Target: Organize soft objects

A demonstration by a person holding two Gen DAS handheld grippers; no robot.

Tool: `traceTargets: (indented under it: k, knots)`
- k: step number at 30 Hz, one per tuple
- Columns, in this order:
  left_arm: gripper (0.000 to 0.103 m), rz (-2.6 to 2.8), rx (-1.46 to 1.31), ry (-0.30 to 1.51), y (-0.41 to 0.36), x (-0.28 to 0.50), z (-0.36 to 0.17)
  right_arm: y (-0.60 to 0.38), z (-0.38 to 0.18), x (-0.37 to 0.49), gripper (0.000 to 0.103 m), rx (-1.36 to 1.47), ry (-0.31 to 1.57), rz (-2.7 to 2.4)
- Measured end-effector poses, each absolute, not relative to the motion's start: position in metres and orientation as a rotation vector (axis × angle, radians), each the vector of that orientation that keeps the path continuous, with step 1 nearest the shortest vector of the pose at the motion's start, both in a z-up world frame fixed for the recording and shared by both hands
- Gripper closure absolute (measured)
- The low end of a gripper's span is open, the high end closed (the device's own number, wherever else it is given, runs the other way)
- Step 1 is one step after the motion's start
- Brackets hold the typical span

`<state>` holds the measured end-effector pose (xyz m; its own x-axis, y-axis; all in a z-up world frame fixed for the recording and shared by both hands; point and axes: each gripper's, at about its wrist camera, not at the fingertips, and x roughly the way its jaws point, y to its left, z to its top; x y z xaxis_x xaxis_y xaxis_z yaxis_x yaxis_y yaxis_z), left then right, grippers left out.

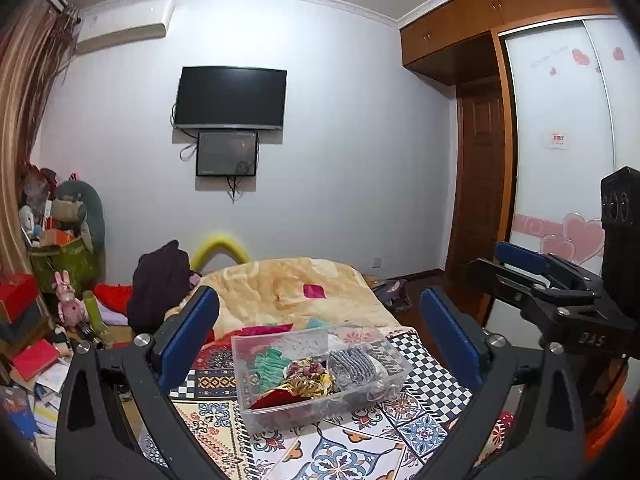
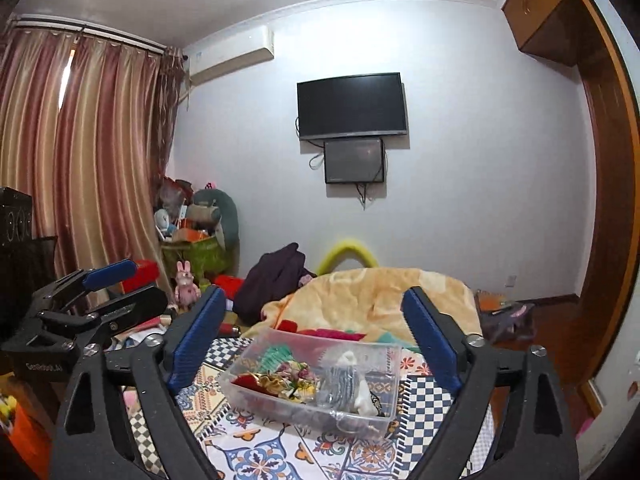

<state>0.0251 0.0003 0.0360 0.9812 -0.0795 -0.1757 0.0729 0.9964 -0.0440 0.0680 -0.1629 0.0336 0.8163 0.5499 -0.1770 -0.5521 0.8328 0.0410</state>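
Observation:
A clear plastic bin (image 1: 256, 412) sits on a patterned cloth (image 1: 344, 448) on the bed. It holds several soft things: a teal piece (image 1: 269, 366), a floral and gold piece (image 1: 310, 376), a red piece (image 1: 276, 398) and grey folded fabric (image 1: 352, 366). The bin also shows in the right wrist view (image 2: 240, 384). My left gripper (image 1: 320, 328) is open and empty, above and behind the bin. My right gripper (image 2: 316, 328) is open and empty over the bin; it also shows at the right of the left wrist view (image 1: 520, 268).
A beige blanket (image 1: 288, 284) covers the bed beyond the bin, with pink (image 1: 314, 291) and red cloths (image 1: 114, 294) on it. A dark garment (image 1: 160, 280) and cluttered toys and boxes (image 1: 60, 248) stand at left. A wardrobe (image 1: 560, 140) is at right.

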Motion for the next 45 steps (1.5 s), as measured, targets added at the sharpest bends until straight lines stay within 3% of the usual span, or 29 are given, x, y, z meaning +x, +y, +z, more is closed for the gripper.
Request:
traceTargets:
  k: [2,45]
  knots:
    - [0.000,-0.075,-0.036,0.177,0.000,0.024,0.037,-0.164,0.033,0.068,0.001,-0.004,0.176,0.584]
    - [0.000,-0.080,-0.062,0.193,0.004,0.020,0.030,-0.174,0.023,0.058,0.000,0.001,0.177,0.565]
